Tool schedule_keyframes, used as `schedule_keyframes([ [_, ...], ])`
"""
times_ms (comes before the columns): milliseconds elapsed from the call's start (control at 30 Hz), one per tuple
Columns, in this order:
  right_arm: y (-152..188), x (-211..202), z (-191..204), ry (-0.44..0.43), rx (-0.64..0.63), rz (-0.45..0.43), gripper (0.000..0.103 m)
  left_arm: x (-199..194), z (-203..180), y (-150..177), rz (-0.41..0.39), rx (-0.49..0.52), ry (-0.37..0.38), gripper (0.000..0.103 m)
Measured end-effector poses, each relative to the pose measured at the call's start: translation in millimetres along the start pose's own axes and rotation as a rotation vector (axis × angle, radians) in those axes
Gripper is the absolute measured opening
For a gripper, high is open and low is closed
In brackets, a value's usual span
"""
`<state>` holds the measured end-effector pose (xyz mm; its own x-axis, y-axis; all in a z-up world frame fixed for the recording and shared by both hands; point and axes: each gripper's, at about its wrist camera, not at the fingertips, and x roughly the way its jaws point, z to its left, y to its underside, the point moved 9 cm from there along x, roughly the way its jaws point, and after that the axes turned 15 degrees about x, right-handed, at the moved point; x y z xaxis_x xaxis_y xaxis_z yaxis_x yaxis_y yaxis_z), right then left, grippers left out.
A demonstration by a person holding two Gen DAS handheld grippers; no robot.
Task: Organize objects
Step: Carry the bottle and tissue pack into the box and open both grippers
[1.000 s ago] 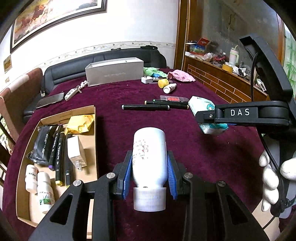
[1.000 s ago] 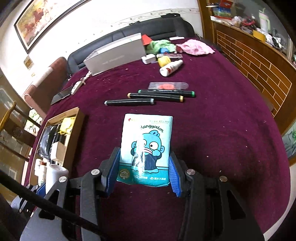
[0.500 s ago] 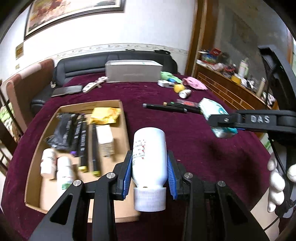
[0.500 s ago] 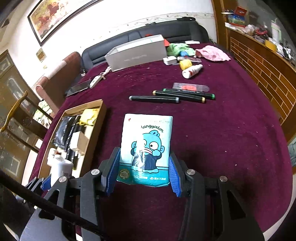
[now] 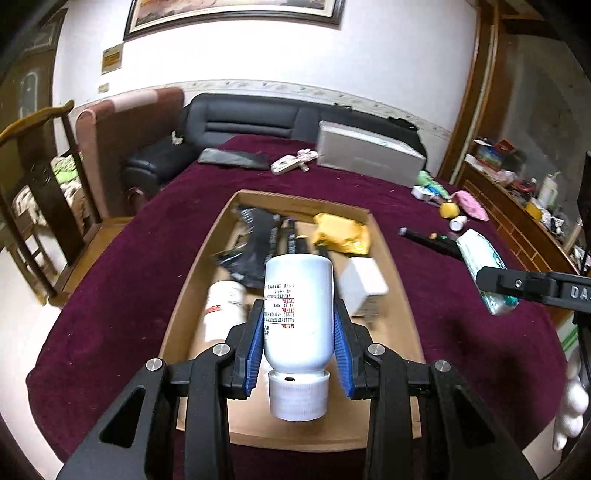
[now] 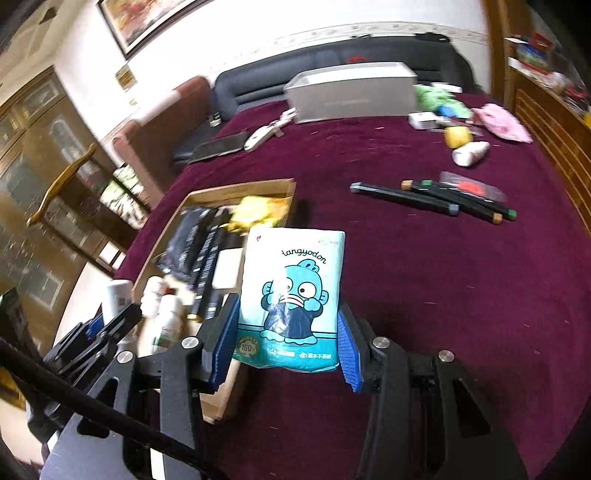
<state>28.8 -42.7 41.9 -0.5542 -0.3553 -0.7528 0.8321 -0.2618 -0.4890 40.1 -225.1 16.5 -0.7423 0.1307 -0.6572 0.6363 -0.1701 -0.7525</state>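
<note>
Two things are being carried to the cardboard box (image 5: 207, 273). The left gripper (image 5: 298, 343) is clamped on a white bottle (image 5: 298, 302), held over the box. The right gripper (image 6: 286, 339) is clamped on a blue tissue pack (image 6: 291, 295), with the box at its nine o'clock. Next, I think, the bottle needs lowering into the bare spot at six o'clock, then letting go.

black sofa (image 5: 258, 122) – far end | framed painting (image 5: 236, 13) – wall | wooden chair (image 5: 33, 177) – left

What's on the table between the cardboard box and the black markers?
Nothing but bare purple tablecloth between the cardboard box and the black markers, as the right wrist view shows.
</note>
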Motion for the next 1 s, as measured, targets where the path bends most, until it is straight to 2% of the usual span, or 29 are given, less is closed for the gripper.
schedule_keyframes([
  [300,39.7,59.5,61.5,-0.093,-0.077,0.171,0.047,19.8,15.8,13.3,0.045,-0.026,-0.004,0.03],
  [433,50.3,83.6,69.5,-0.099,-0.079,0.227,0.047,30.0,18.9,18.5,0.068,-0.025,0.006,0.03],
  [567,43.8,99.0,65.7,-0.078,-0.058,0.231,0.047,36.6,21.7,20.5,0.082,-0.021,0.005,0.03],
  [767,19.6,108.2,53.7,-0.009,-0.04,0.191,0.047,44.3,25.3,17.0,0.091,-0.006,-0.008,0.03],
  [1000,31.7,108.3,52.1,0.013,-0.065,0.21,0.047,45.1,23.7,15.1,0.088,0.022,-0.028,0.03],
])
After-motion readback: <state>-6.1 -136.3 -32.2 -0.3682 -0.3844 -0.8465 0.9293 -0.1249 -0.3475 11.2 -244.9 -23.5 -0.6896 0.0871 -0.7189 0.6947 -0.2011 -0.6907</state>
